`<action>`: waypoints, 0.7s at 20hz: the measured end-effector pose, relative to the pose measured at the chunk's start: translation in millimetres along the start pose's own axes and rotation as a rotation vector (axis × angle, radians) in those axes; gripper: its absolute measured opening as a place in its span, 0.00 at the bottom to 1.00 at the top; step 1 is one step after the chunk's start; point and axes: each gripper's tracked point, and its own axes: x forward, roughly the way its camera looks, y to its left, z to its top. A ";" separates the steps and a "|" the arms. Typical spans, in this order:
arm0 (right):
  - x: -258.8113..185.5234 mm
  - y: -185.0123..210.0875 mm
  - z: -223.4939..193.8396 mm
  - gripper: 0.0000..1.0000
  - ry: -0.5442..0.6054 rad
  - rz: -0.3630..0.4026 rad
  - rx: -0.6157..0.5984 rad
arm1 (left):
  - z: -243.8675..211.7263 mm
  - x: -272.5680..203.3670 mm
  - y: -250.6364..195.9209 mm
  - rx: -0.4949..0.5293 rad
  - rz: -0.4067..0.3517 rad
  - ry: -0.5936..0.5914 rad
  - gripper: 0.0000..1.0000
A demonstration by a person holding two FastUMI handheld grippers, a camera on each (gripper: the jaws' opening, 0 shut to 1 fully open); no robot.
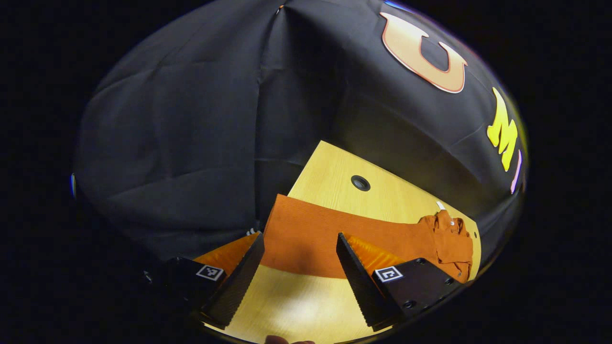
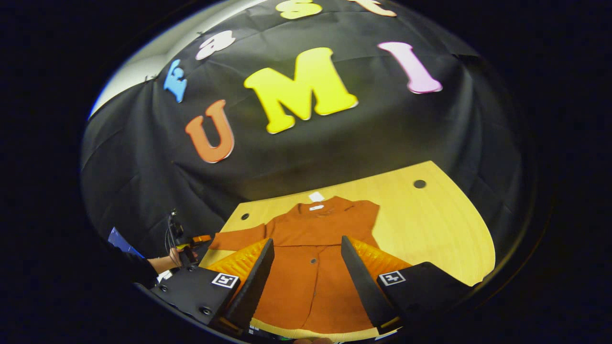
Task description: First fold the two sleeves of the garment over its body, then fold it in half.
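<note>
1. The black cloth wall (image 2: 334, 143) of the booth is seen across the upper part of both views.
2. A light wooden counter (image 2: 430, 229) is seen in the lower middle of the right gripper view; in the left gripper view it (image 1: 334, 177) is seen in the lower middle and lower right. A small dark round hole (image 1: 360, 182) is set in its top.
3. An orange garment (image 2: 311, 272) is laid flat on the counter in the lower centre of the right gripper view, collar at the far end, a white tag (image 2: 316, 196) just above the collar. 1 sleeve (image 2: 236, 237) is stretched out toward the left of the frame. The shoulder at the right of the frame ends in a straight edge; how the other sleeve lies cannot be told.
4. In the left gripper view the outstretched sleeve is seen as a long orange band (image 1: 334, 234) across the lower middle, with bunched cloth (image 1: 449, 239) at its right end.
5. The left gripper (image 1: 299, 267) is held above the sleeve, jaws wide apart, nothing between them.
6. The right gripper (image 2: 306, 272) is held over the garment's body, jaws wide apart, nothing gripped.
7. At the lower left of the right gripper view, a hand (image 2: 174, 258) with a dark sleeve is seen holding the other gripper beside the sleeve's end.
</note>
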 end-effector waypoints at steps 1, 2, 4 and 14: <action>-7.5 -7.4 -0.1 0.90 -0.008 -0.023 0.033 | -1.6 8.6 5.3 0.002 -0.001 0.019 0.99; -14.3 -14.1 -0.1 0.90 -0.015 -0.043 0.060 | -4.4 16.0 9.9 0.006 0.000 0.039 0.98; -19.7 -26.1 1.2 0.90 -0.035 -0.089 0.075 | -10.1 27.5 19.0 0.015 0.007 0.071 0.98; -23.3 -25.7 3.3 0.91 -0.043 -0.095 0.054 | -20.0 54.2 32.8 -0.057 0.053 0.123 0.83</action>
